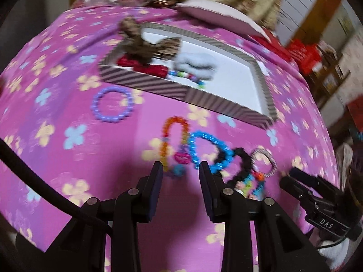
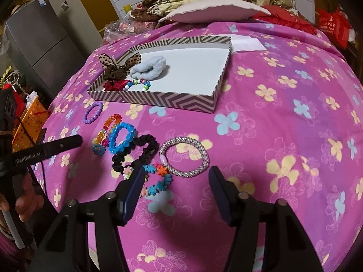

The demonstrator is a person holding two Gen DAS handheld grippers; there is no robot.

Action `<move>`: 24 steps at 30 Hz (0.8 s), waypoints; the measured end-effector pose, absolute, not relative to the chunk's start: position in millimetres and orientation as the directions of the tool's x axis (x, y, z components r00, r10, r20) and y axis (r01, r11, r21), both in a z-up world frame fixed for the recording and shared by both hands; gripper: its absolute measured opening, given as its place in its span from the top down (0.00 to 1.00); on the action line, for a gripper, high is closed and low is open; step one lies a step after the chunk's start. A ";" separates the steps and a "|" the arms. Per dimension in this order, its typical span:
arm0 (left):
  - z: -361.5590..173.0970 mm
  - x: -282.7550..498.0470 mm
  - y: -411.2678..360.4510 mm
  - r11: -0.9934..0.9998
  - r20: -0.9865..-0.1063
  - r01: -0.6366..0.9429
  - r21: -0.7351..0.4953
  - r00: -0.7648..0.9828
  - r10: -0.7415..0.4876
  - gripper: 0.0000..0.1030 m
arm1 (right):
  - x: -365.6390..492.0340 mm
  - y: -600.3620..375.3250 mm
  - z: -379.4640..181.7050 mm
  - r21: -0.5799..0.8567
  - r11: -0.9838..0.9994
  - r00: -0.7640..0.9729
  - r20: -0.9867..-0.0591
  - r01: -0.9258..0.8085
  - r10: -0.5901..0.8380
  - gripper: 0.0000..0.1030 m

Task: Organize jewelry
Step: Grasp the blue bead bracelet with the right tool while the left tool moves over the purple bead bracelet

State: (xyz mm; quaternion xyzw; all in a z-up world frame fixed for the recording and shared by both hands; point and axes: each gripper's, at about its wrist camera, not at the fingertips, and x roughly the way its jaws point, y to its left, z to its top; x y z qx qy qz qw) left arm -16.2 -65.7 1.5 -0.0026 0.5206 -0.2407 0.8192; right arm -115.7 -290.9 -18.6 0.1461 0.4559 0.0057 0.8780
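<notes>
**Bracelets and hair ties beside a striped tray on a pink bedspread**

A silver beaded bracelet [image 2: 183, 157] lies flat on the pink flowered bedspread [image 2: 283, 117], just ahead of the right gripper [image 2: 177, 176]. Touching its left edge is a bracelet of small coloured flower beads [image 2: 158, 176], which runs down beside the gripper's left finger. Further left lie a black scrunchie [image 2: 138, 151], a blue bead bracelet [image 2: 120, 141], an orange bead bracelet [image 2: 109, 128] and, apart from the cluster, a purple bead bracelet [image 2: 93, 112].

Behind them sits a shallow zigzag-striped tray [image 2: 158, 99]. Its left corner holds a leopard-print bow [image 2: 118, 65], a pale blue fluffy scrunchie [image 2: 148, 68], a red scrunchie [image 2: 118, 84] and a multicoloured bead bracelet [image 2: 138, 85]; the rest of the white floor is bare.

The right gripper's jaws stand apart with nothing held. The left gripper [image 1: 180, 166] is also spread wide and empty, above the orange and blue bracelets; this view is blurred.

Right of the silver bracelet the bedspread is open. A pink pillow [image 2: 211, 11] lies behind the tray.
</notes>
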 end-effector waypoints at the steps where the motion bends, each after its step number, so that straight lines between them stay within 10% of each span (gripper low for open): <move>1: 0.9 -17.1 -70.3 0.880 -0.854 0.404 -0.248 0.338 -0.396 0.49 | -115.4 -292.6 -19.4 0.261 0.957 0.583 -0.801 0.129 0.140 0.40; 24: -18.9 35.0 -9.0 0.956 -0.884 0.208 -0.209 0.378 -0.276 0.49 | -17.7 -211.2 -28.3 0.160 0.977 0.470 -0.858 -0.141 0.209 0.58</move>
